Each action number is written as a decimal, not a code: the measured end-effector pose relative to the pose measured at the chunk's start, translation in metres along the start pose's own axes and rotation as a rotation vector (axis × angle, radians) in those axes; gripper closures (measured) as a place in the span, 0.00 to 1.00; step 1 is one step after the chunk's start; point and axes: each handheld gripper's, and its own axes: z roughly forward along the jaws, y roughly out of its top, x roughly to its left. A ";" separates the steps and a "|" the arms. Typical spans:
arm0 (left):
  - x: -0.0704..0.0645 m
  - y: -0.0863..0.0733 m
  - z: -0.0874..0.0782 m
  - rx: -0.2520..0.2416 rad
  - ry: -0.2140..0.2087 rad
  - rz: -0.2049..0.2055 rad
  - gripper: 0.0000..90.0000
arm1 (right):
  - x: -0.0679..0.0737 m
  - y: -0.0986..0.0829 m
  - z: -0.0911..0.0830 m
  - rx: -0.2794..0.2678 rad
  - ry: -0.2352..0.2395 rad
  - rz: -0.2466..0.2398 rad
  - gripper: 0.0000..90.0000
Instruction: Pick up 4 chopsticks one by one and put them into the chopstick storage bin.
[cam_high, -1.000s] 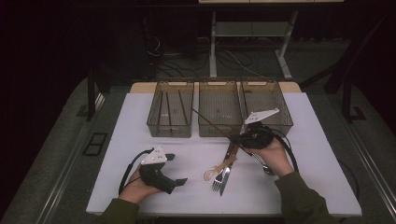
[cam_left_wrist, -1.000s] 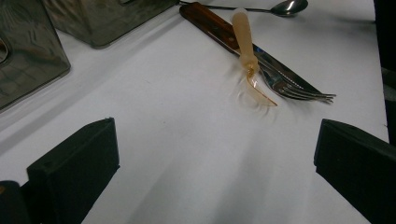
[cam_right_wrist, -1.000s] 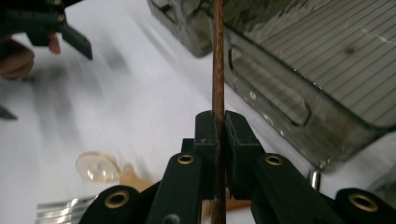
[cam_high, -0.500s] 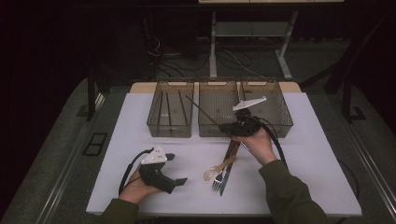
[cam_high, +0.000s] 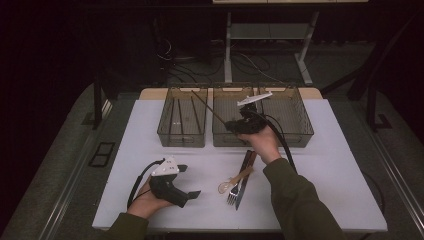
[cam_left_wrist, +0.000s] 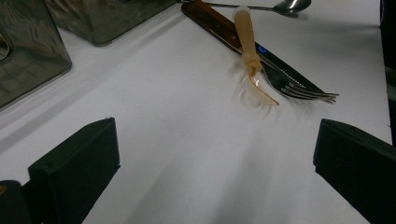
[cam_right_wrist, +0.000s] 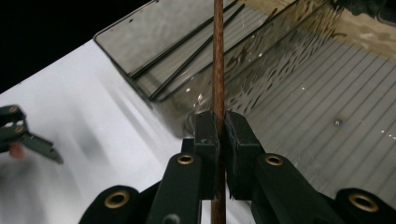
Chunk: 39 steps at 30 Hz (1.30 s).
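My right gripper (cam_high: 231, 125) is shut on a thin brown chopstick (cam_high: 207, 105) and hangs over the near-left corner of the middle clear bin (cam_high: 227, 140). The stick slants up and left toward the left bin (cam_high: 181, 140). In the right gripper view the jaws (cam_right_wrist: 221, 126) pinch the chopstick (cam_right_wrist: 217, 56) upright, over the wall between the two bins. The left bin (cam_right_wrist: 140, 42) holds several dark chopsticks (cam_right_wrist: 196, 51). My left gripper (cam_high: 187, 192) rests on the white table at the front left, open; in the left gripper view (cam_left_wrist: 215, 168) nothing lies between its jaws.
A pile of cutlery (cam_high: 240, 177) lies at the table's front middle: a wooden-handled knife (cam_left_wrist: 219, 25), a fork (cam_left_wrist: 303, 91), an orange plastic spoon (cam_left_wrist: 247, 42) and a metal spoon (cam_left_wrist: 289, 5). A third clear bin (cam_high: 292, 137) stands at the back right.
My right gripper has risen from beside the cutlery pile and moved back and left to the bins, carrying the chopstick. The left gripper has stayed put.
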 end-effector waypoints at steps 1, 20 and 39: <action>0.000 0.000 0.000 -0.001 0.000 0.001 0.00 | 0.001 0.003 0.002 0.003 -0.006 0.000 0.94; 0.001 0.001 -0.001 -0.012 -0.011 0.001 0.00 | 0.022 0.058 0.055 -0.014 -0.027 -0.031 0.94; 0.001 0.001 -0.001 -0.008 -0.027 0.004 0.00 | 0.044 0.073 0.119 0.016 -0.017 -0.014 0.94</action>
